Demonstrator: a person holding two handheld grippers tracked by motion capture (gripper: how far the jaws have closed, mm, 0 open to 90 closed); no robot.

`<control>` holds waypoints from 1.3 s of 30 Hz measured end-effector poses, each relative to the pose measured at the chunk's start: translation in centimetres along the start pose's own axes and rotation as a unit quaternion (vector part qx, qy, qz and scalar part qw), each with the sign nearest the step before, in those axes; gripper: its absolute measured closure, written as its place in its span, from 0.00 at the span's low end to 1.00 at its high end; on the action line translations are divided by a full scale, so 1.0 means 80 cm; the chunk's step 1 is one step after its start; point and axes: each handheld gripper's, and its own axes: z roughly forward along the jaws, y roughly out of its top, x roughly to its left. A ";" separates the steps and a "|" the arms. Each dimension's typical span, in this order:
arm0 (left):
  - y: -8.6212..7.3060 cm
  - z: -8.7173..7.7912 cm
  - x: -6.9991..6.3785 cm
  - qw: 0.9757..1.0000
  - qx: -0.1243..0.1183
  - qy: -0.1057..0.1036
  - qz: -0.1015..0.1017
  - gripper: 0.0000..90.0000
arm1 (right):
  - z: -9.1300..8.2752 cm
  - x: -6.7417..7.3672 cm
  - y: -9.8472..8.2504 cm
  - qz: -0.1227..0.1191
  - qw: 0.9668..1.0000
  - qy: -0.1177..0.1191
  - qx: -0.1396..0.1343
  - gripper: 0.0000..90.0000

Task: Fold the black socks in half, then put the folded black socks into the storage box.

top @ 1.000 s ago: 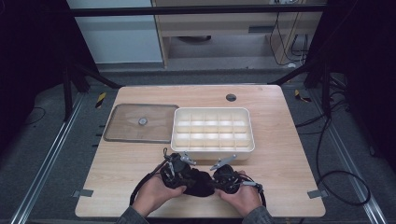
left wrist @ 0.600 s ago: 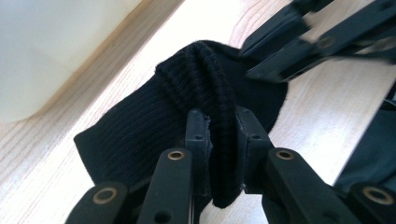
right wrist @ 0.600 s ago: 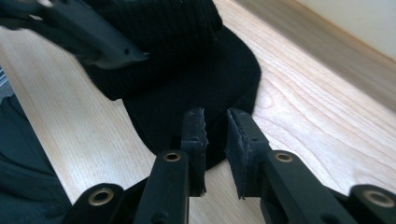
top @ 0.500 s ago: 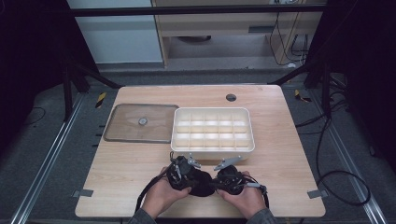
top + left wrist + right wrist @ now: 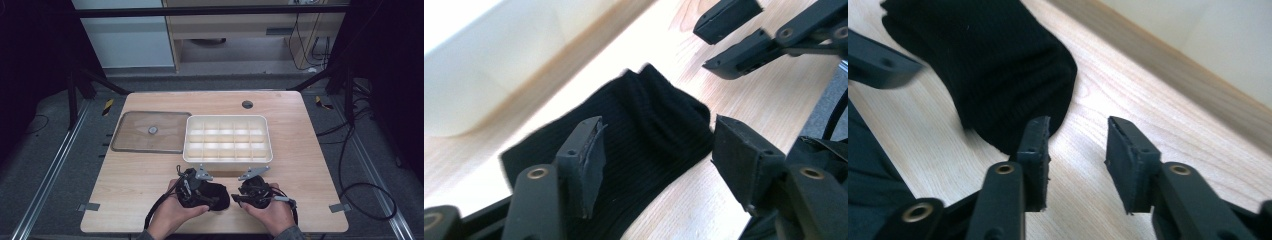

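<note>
The wooden table carries a black sock lying between the two grippers, a white compartment box just beyond them, and a clear lid beyond the left gripper.

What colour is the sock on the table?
Black, with fine ribbing; the sock shows best in the left gripper view.

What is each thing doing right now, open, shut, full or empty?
Black sock: folded, lying loose on the table.
Left hand-held gripper: open over the sock, jaws just opened.
Right hand-held gripper: open, jaws just opened, nothing between them.
Divided box: uncovered, compartments empty.
Clear lid: off, flat beside the box.
</note>
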 end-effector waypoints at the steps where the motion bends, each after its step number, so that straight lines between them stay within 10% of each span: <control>1: 0.000 -0.006 0.001 1.000 -0.005 0.005 0.003 0.38 | -0.001 0.001 0.001 0.002 1.000 -0.003 -0.003 0.65; 9: -0.017 -0.029 0.032 0.999 -0.004 0.045 -0.008 0.13 | 0.002 0.018 0.026 0.005 1.000 -0.014 -0.014 0.51; 18: -0.062 -0.033 0.064 0.995 -0.015 0.099 -0.022 0.14 | 0.009 0.026 0.045 0.016 1.000 0.005 -0.024 0.45; 39: -0.097 -0.023 0.055 0.997 -0.020 0.068 -0.011 0.19 | 0.036 0.028 0.056 0.028 1.000 0.001 -0.009 0.63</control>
